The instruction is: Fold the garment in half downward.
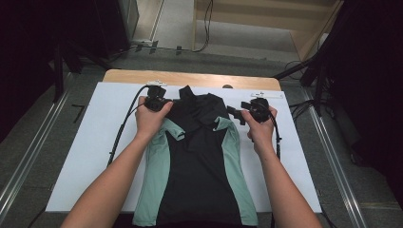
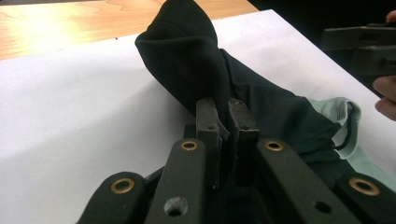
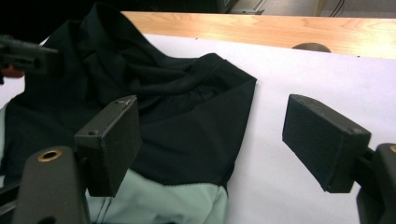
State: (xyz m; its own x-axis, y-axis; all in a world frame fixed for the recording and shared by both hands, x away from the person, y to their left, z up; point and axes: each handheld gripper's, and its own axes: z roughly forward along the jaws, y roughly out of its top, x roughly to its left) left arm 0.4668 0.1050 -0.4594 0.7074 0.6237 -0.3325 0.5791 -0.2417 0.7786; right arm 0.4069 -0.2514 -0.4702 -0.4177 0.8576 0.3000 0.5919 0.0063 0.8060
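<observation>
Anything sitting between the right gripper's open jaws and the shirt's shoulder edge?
No. In the right gripper view the right gripper stands open over the black-and-green shirt's edge and the bare white sheet.

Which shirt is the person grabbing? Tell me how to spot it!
Find the white sheet on the wooden table. The shirt lies in its middle, between the hands. It is black with mint green sides, and the left gripper pinches its top.

Lab: taped floor (image 1: 76,113), rig frames (image 1: 328,47)

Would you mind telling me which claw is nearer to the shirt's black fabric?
Left. The left claw is shut on the shirt; the right claw stands open at its shoulder edge.
</observation>
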